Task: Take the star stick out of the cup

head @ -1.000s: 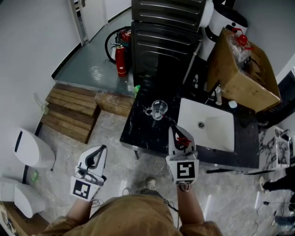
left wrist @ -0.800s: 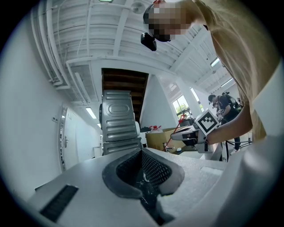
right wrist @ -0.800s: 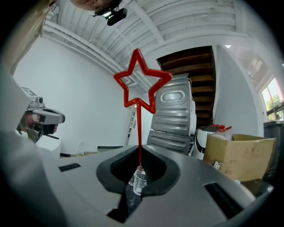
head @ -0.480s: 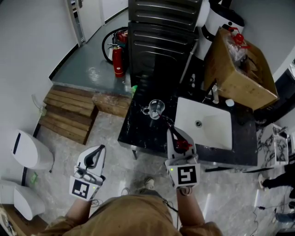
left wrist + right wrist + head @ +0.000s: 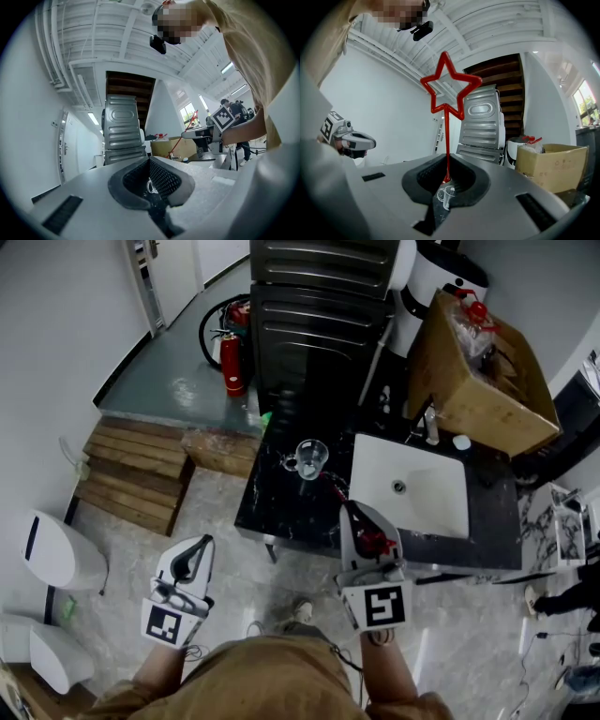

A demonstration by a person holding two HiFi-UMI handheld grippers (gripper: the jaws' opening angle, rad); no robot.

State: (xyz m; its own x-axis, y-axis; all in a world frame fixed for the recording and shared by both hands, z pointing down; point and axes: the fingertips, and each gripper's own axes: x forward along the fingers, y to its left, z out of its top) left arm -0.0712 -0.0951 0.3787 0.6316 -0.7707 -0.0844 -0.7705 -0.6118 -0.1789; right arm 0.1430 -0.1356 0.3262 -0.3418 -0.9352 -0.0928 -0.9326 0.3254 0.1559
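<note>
Right gripper view shows the right gripper (image 5: 447, 182) clamped on the lower end of the star stick (image 5: 448, 140). Its jaws pinch the thin red shaft so the star stands upright above them. That low grip probably keeps the stick vertical for a clean exit. The stick is clear of the cup (image 5: 446, 194), which stands on the black counter (image 5: 281, 507) beyond the jaw tips, beside the sink (image 5: 412, 493). The removal itself looks done. The right hand reaches forward over the counter's near edge with its gripper level. The left gripper (image 5: 192, 557), jaws together on nothing, hangs level over the floor, well apart from the counter.
</note>
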